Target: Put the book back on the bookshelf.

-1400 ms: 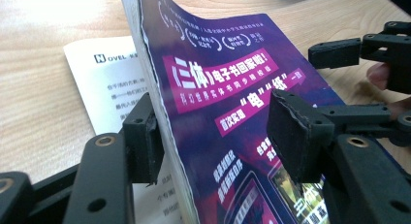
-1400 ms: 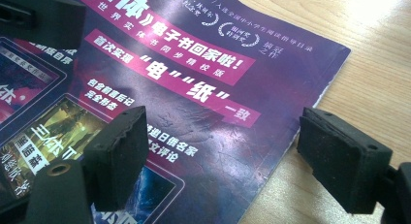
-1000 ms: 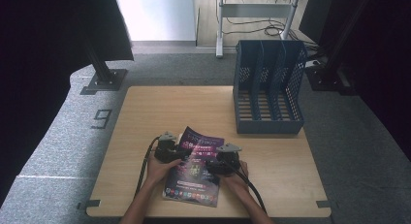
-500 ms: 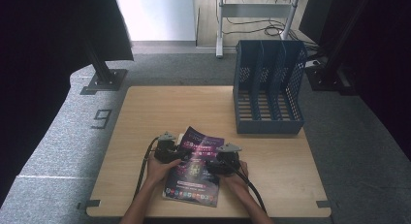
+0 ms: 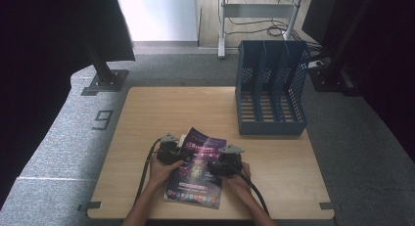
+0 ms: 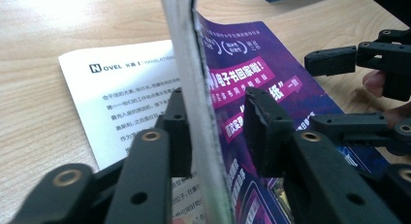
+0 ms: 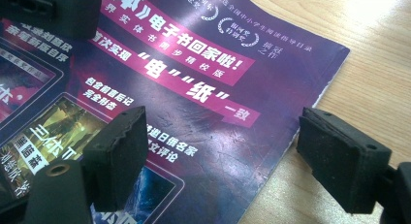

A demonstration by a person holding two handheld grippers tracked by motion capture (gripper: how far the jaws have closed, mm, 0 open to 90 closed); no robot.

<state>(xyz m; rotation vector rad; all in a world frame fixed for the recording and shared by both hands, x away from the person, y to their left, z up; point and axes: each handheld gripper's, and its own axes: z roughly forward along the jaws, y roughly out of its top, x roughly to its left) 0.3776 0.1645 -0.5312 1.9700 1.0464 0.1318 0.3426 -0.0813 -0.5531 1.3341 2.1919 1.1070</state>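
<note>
- The magazine [image 5: 195, 169] lies on the table's [image 5: 147, 118] near edge, well short of the blue file rack [image 5: 270, 89], long axis running toward the person.
- The left gripper [image 6: 213, 132], jaws just closing, straddles the magazine's lifted cover edge, one pad touching, the other apart.
- The right gripper [image 7: 232, 151], on the magazine's other side, spreads its jaws wide over the right edge, holding nothing.

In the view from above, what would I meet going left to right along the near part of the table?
Left hand-held gripper → purple magazine → right hand-held gripper → bare wooden table.
</note>
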